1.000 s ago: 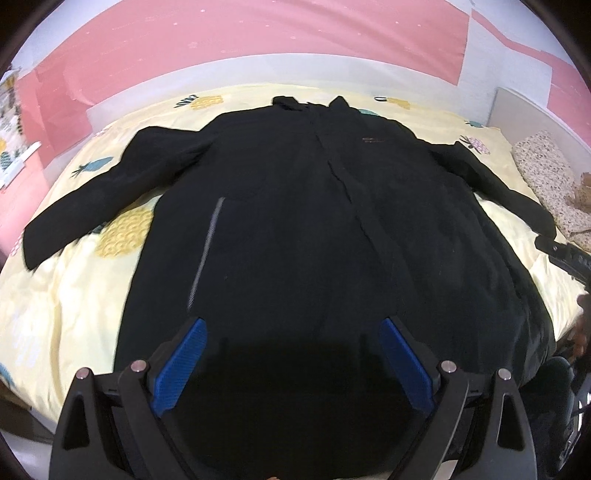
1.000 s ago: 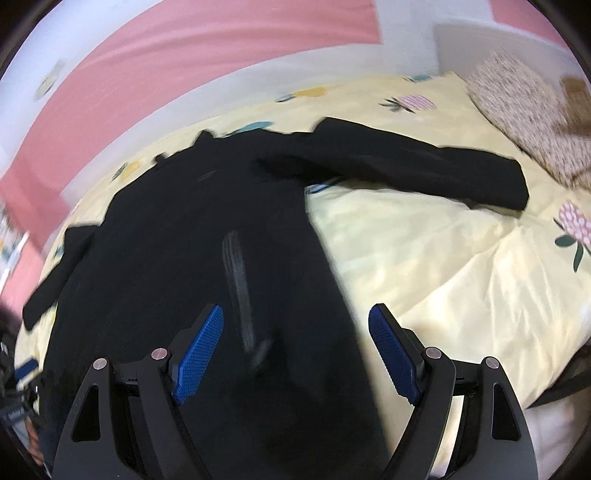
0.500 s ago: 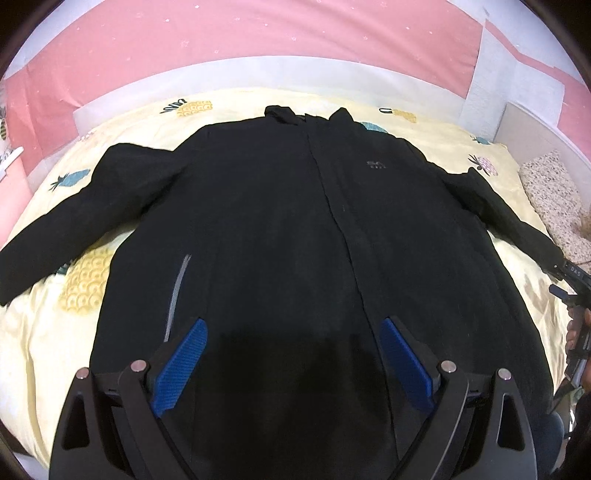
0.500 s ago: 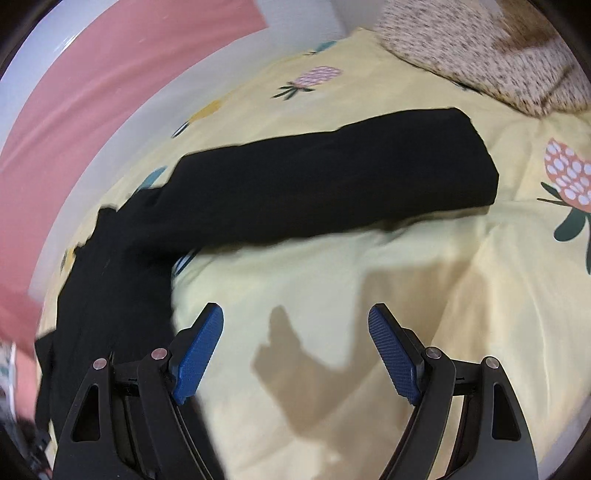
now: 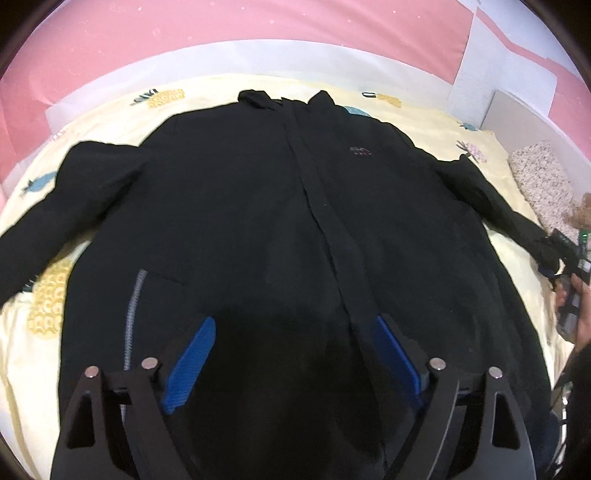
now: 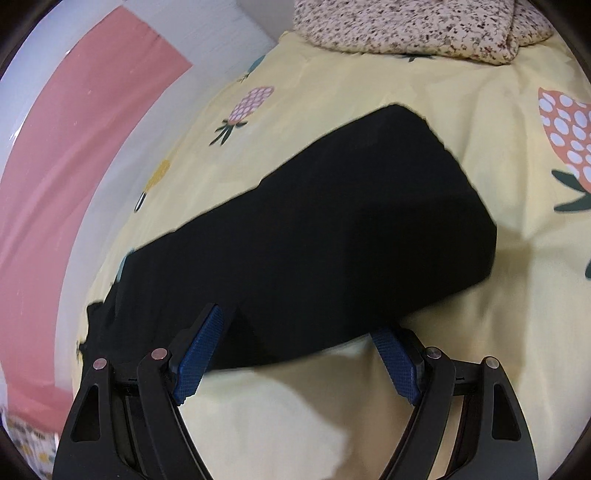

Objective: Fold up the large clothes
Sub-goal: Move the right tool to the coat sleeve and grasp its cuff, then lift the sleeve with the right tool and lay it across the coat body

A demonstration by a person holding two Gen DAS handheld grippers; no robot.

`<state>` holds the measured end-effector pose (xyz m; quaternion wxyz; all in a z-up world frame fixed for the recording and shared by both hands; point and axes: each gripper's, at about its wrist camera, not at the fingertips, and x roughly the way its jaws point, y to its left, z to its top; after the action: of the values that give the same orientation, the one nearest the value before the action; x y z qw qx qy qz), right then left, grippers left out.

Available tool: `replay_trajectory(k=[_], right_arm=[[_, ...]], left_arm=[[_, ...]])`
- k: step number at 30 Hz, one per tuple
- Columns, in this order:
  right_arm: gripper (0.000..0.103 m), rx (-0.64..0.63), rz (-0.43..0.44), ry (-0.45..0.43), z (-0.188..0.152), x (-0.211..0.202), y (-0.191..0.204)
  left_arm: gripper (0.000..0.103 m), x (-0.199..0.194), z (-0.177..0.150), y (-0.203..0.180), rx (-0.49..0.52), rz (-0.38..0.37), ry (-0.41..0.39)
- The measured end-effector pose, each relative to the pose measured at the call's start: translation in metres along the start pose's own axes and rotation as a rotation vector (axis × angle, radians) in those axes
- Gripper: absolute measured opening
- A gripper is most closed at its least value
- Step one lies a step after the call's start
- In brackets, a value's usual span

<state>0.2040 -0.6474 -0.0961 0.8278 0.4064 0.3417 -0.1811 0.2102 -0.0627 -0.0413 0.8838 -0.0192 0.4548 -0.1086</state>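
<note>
Left wrist view: black coat (image 5: pixel 280 229) lies spread front-up on the bed (image 5: pixel 33 332), hem hidden behind the left hand-held gripper (image 5: pixel 291 362), spread wide, empty. Right hand-held gripper (image 6: pixel 295 350), equally wide, straddles the sleeve (image 6: pixel 332 236) edge, unclamped; cuff blurred.

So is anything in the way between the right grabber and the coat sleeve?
Nothing visible is. The right gripper is open, right at the edge of the black sleeve, which lies flat on the yellow pineapple bedsheet. The speckled pillow sits far beyond it.
</note>
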Motion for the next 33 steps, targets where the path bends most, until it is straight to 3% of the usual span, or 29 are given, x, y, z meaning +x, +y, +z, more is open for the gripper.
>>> replay_trajectory(k=[2,4,5,7,9,16,22,28,33], right_arm=[[0.080,0.028,-0.006,-0.004,0.005,0.004,-0.002],[0.059,0.038,-0.021,-0.015,0.008,0.005,-0.003],[0.040,0.040,-0.038,-0.015,0.010,0.005,-0.003],[0.027,0.075,-0.011,-0.004,0.015,0.005,-0.007],[0.018,0.048,-0.006,-0.020,0.018,-0.001,0.003],[0.014,-0.127,0.067,-0.131,0.026,-0.055,0.076],[0.013,-0.293,0.201,-0.183,0.022,-0.090,0.175],[0.013,-0.455,0.318,-0.160,-0.009,-0.102,0.265],[0.013,-0.582,0.400,-0.088,-0.051,-0.089,0.333]], left_arm=[[0.079,0.000,-0.002,0.001,-0.013,-0.015,0.006],[0.070,0.000,-0.003,0.003,-0.017,-0.013,0.009],[0.068,0.000,-0.003,0.004,-0.023,-0.016,0.010],[0.061,-0.001,-0.003,0.009,-0.045,-0.035,0.012],[0.060,-0.004,-0.003,0.013,-0.061,-0.034,0.005],[0.060,-0.013,-0.001,0.022,-0.090,-0.038,-0.022],[0.059,-0.023,-0.004,0.031,-0.100,-0.028,-0.048],[0.059,-0.031,-0.009,0.046,-0.118,-0.032,-0.067],[0.059,-0.035,-0.016,0.065,-0.151,-0.020,-0.075]])
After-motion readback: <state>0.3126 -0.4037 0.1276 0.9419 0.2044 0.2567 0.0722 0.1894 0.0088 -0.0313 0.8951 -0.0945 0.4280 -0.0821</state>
